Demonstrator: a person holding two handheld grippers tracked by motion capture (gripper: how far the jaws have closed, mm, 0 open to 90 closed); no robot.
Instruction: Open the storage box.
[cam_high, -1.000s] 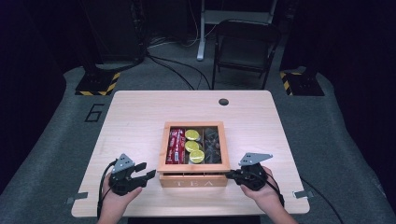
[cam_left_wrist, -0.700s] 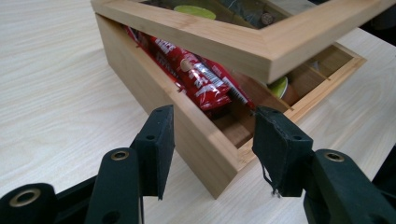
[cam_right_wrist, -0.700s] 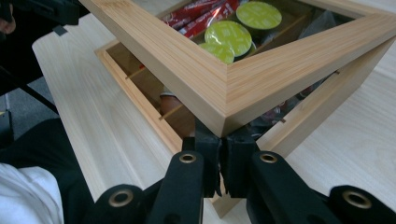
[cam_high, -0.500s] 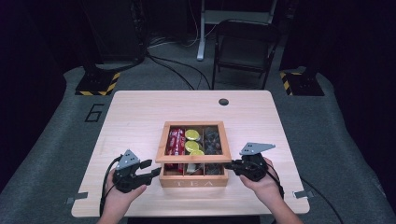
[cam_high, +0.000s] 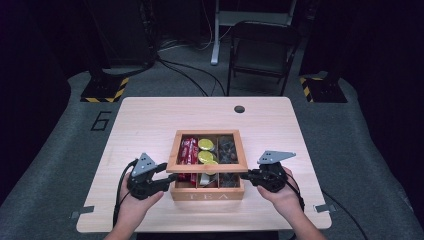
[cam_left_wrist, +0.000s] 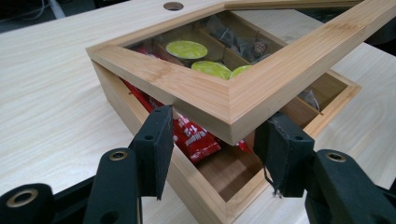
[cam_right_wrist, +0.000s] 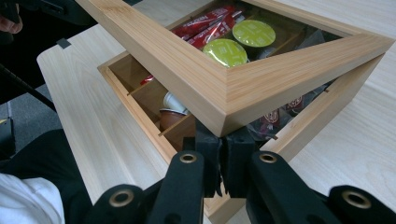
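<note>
Bamboo-framed glass lid (cam_high: 207, 150) ajar over square wooden tea box (cam_high: 207, 190), left tongs (cam_high: 167, 178) released, right tongs (cam_high: 246, 175) clenched

The pale wooden table (cam_high: 150, 125) (round hole (cam_high: 239, 109) at back) bears a tea box (cam_high: 207, 192).

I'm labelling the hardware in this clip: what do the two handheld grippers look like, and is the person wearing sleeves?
Both the left gripper and the right gripper are black, each with two flat, dark-padded jaws on arms with brass-ringed holes. A grey three-cornered plate sits on top of each, and a black cable trails back from each. No sleeve covers the forearms in the high view.
</note>
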